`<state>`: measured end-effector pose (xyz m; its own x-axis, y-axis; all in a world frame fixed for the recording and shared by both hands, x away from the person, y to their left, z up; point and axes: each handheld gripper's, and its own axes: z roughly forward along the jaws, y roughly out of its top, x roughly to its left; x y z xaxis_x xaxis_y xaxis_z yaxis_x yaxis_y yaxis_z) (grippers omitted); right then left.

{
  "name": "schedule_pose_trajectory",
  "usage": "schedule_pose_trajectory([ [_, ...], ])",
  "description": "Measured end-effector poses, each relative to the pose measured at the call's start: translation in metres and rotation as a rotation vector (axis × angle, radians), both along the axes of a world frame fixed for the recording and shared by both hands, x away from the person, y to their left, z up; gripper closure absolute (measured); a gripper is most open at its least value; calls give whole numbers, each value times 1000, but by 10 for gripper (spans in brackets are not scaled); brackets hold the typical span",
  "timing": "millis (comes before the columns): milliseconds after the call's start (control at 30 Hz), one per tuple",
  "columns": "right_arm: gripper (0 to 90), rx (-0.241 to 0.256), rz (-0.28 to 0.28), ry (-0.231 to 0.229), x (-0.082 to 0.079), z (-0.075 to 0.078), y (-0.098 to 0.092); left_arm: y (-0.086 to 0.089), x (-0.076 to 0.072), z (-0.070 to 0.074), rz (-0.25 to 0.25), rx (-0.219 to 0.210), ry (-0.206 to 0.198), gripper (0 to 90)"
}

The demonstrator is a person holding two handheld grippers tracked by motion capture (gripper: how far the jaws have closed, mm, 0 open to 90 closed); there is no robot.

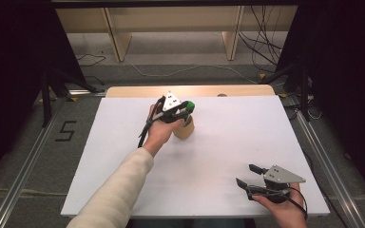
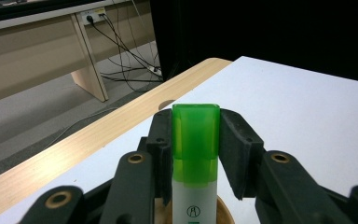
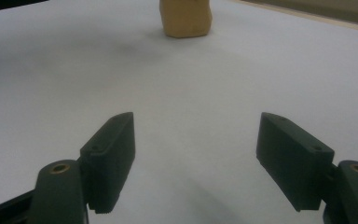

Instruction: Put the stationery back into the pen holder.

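My left claw is clamped on the green-capped highlighter, upright over the wooden cup at desk centre-left. My right claw is released, hovering at 5 o'clock.

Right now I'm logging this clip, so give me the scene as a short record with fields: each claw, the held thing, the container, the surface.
left claw: shut on the green-capped marker, above the wooden cup
green-capped marker: upright, cap up, white body running down into the cup
wooden cup: far centre of the table, upright
right claw: open, holding nothing, low over the near right of the table
white table: bare apart from the cup
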<state>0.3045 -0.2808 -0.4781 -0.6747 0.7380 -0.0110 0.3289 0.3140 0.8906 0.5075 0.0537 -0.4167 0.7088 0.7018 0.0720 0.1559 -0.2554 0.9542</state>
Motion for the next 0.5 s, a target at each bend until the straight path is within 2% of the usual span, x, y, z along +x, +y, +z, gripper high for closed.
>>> schedule_pose_trajectory([
  [500, 288, 0, -1, 5, 0, 0, 0, 1, 0, -6, 1, 30, 13, 670],
])
